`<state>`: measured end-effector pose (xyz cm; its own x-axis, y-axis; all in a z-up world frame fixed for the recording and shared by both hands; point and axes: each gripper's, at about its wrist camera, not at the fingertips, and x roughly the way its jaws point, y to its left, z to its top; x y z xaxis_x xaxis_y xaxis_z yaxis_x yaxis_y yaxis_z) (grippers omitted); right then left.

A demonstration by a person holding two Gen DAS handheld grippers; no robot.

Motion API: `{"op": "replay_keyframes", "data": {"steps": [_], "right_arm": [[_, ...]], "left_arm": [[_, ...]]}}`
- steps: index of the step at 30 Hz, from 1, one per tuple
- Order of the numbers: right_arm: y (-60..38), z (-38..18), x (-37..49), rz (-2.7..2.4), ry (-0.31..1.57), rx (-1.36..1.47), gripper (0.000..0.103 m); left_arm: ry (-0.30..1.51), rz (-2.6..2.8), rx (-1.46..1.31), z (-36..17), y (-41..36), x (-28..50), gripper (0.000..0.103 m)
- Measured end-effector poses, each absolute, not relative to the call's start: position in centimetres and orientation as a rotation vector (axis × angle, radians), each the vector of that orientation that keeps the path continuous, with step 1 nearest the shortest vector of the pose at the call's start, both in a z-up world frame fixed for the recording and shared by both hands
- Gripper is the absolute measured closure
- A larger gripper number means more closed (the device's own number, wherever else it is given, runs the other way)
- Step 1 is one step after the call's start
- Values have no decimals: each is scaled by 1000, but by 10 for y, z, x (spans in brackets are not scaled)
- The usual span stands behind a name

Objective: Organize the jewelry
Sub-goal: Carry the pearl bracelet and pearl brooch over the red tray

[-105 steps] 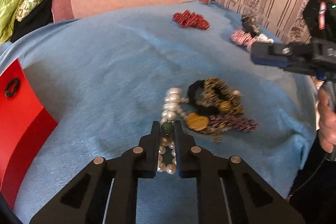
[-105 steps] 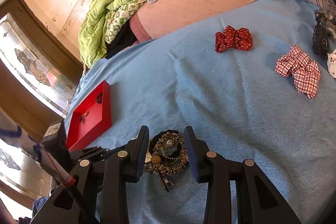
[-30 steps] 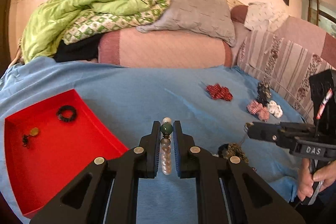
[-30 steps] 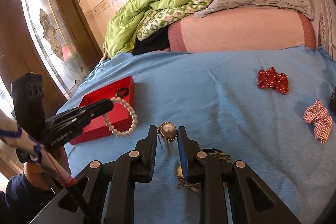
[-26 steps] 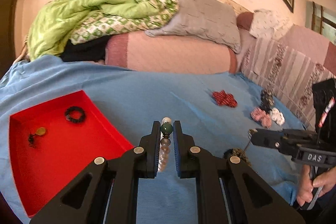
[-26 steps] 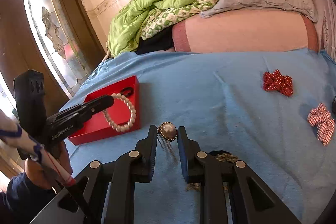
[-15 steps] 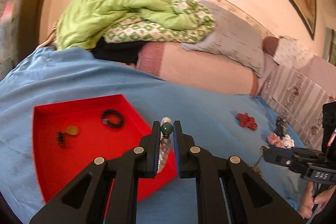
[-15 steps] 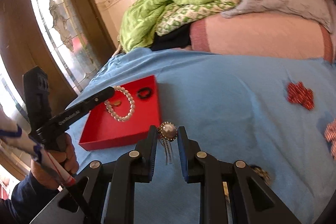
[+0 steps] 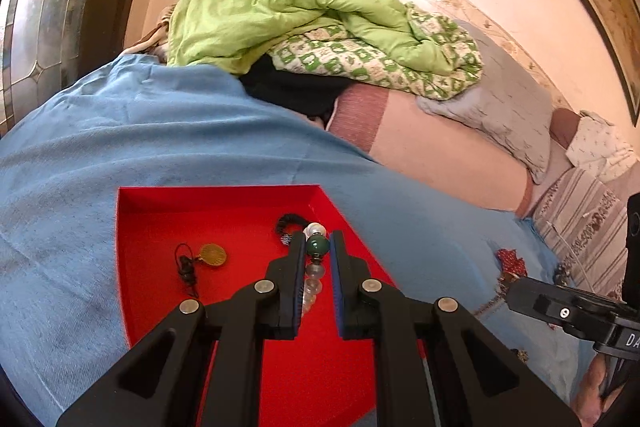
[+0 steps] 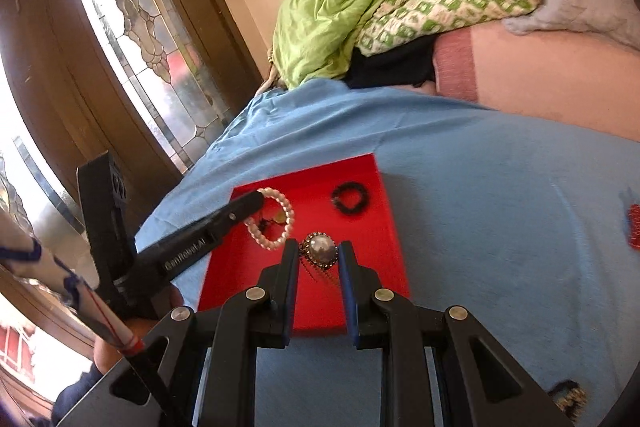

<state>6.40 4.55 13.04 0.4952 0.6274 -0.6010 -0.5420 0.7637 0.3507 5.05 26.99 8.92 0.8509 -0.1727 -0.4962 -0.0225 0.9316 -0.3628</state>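
Left gripper (image 9: 317, 247) is clamped on the pearl bracelet (image 10: 272, 221), dangling over the red tray (image 9: 160, 227). Right gripper (image 10: 319, 254) pinches one round brooch (image 10: 319, 251) above the tray's 5 o'clock corner. Inside: one black ring (image 10: 348, 198) and one gold pendant (image 9: 212, 255).

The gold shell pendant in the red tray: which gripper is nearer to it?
Left. The left gripper, holding the pearl bracelet, hangs right over the pendant; the right gripper, holding the brooch, is nearer the tray's front.
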Motion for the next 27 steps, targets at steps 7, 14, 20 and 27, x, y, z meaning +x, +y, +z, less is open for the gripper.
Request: {"op": "replay_keyframes", "data": {"steps": [7,14,20,27], "right_arm": [[79,122,94,709,830,120,82],[109,102,127,665,884,72,82],[126,84,144,649,932,59,82],[137,71,157,625,968,54,82]], "left_arm": [[581,-55,-369,82,275,61,92],[636,-27,-385,70,281,70,92],[663,-20,-401,66,285,73,92],[700,3,-429,59,293,75,92]]}}
